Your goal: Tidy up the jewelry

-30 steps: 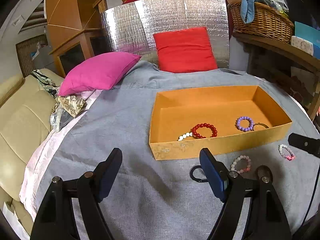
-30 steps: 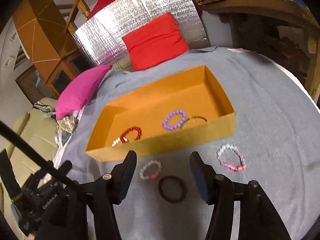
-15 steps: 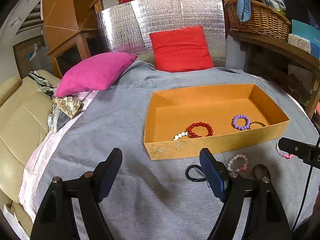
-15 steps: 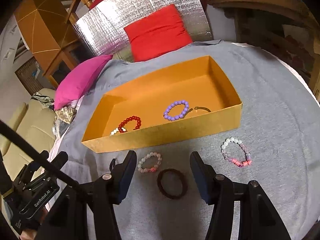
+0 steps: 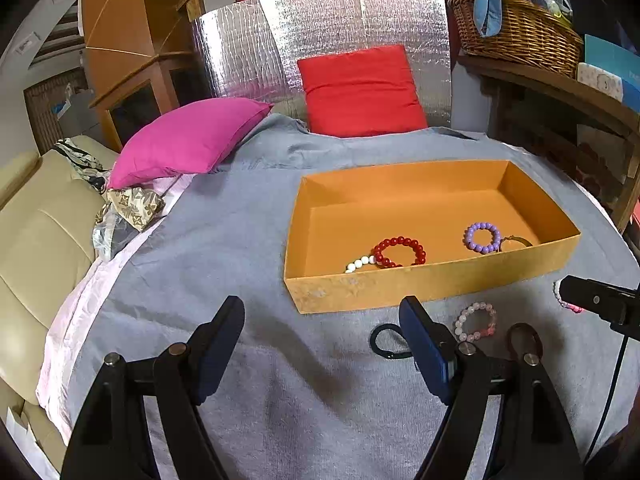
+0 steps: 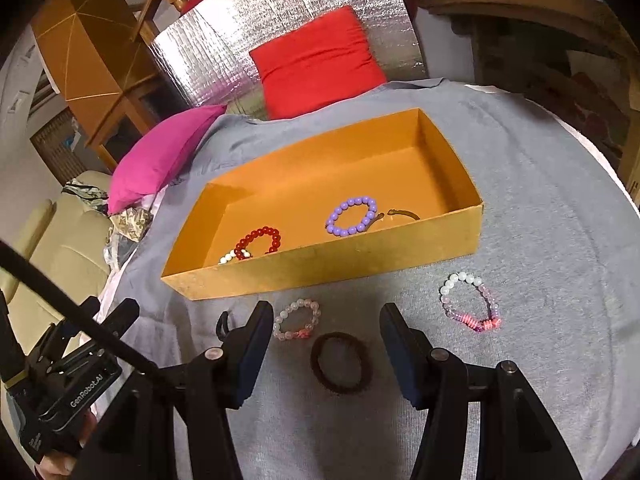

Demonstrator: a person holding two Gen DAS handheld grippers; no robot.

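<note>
**Four bracelets in the box, four rings of things still on the blanket**

An orange box [image 6: 320, 272] sits on a grey blanket [image 6: 540, 200]. Inside it lie a red bead bracelet [image 6: 260, 240], a white bead bracelet [image 6: 230, 257] touching the red one, a purple bead bracelet [image 6: 352, 216] and a thin gold bangle [image 6: 404, 213] just beside the purple one.

In front of the box, on the blanket, lie a pale pink bracelet [image 6: 297, 319], a brown hair band [image 6: 341, 362], a black hair band [image 5: 386, 340] and a white and pink bracelet [image 6: 470, 302].

The right gripper [image 6: 324, 340] has its tongs spread apart with nothing pinched. The pale pink bracelet and the brown hair band lie in the gap between them. The left gripper [image 5: 322, 332] has its tongs spread wider, also with nothing in them, over bare blanket left of the box.

Behind the box are a red pillow [image 5: 360, 92], a pink pillow [image 5: 188, 140] and a shiny silver sheet [image 5: 248, 48]. A wicker basket [image 5: 520, 36] stands on a wooden shelf to the right.

In the left view, the left tong's right finger hides part of the black hair band, and the right gripper covers most of the white and pink bracelet. In the right view that bracelet shows whole, but the black hair band is mostly hidden behind the right gripper's left finger
</note>
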